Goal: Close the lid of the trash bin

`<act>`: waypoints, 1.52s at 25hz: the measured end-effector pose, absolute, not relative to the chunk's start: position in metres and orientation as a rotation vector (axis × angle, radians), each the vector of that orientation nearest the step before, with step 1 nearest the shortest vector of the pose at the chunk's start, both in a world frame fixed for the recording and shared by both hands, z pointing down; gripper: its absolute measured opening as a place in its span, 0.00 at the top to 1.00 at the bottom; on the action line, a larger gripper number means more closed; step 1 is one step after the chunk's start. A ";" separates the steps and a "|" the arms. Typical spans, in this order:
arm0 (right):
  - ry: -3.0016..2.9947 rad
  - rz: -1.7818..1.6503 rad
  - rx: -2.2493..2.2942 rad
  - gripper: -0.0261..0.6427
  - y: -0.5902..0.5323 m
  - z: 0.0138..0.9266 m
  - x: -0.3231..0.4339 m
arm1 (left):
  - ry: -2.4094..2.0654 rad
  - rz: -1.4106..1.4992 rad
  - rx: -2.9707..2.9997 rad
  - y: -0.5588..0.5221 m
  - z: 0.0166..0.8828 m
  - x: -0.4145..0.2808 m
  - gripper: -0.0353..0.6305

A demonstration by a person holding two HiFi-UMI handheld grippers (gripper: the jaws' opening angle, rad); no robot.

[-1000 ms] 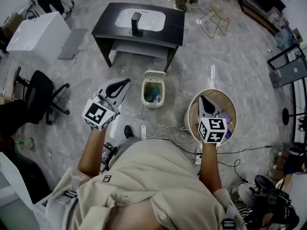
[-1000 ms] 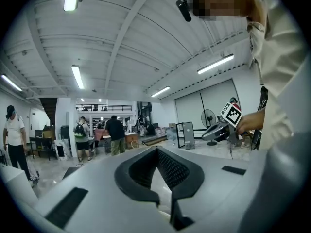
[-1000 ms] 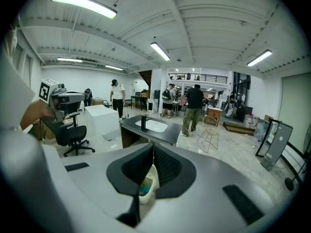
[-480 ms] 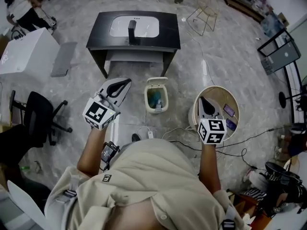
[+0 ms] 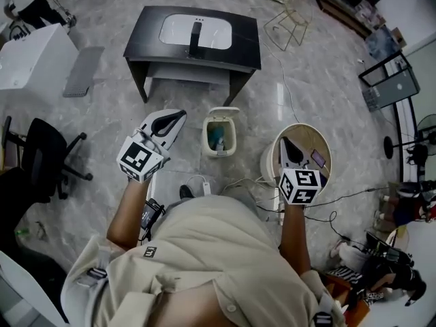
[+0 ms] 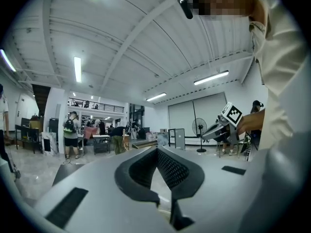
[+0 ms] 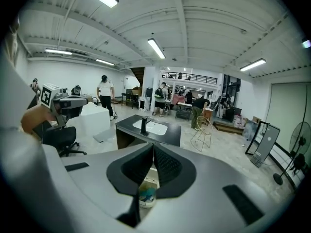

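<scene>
A small white trash bin [image 5: 220,136] stands on the floor in front of a black sink table, its lid [image 5: 222,111] tipped up and bluish rubbish showing inside. My left gripper [image 5: 181,115] hovers left of the bin, shut and empty. My right gripper [image 5: 285,141] is right of the bin, above a round tub, also shut with nothing in it. In the right gripper view the bin [image 7: 146,190] shows below the closed jaws [image 7: 153,145]. The left gripper [image 6: 157,150] points level across the hall.
The black sink table [image 5: 194,36] stands beyond the bin. A round beige tub [image 5: 320,142] with small items sits at the right. Cables and a power strip [image 5: 204,186] lie near the person's feet. An office chair [image 5: 37,159] and a white box [image 5: 30,53] are at the left.
The floor scene has slid and turned a little beneath both grippers as the person moves. Both grippers keep their pose and stay shut; the bin's lid stays up.
</scene>
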State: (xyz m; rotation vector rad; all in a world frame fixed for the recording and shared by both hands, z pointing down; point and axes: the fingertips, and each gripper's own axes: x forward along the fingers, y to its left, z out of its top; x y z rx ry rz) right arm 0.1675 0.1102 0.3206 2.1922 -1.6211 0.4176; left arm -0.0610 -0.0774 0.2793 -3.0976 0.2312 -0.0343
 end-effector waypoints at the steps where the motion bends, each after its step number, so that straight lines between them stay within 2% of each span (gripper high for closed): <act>1: -1.624 0.418 2.180 0.92 0.106 0.322 0.166 | 0.247 -0.037 -3.101 -0.080 0.282 -0.065 0.92; 10: -1.711 0.420 2.033 0.92 0.042 0.339 0.165 | 0.435 -0.077 -3.144 -0.113 0.311 -0.096 0.92; 18: -1.829 0.481 1.911 0.92 -0.016 0.377 0.201 | 0.644 -0.190 -3.111 -0.132 0.320 -0.098 0.92; 27: -1.918 0.582 1.726 0.92 -0.081 0.435 0.255 | 0.792 -0.280 -3.108 -0.152 0.333 -0.056 0.92; 38: -1.980 0.689 1.476 0.92 -0.139 0.532 0.283 | 0.889 -0.435 -3.187 -0.164 0.403 -0.008 0.92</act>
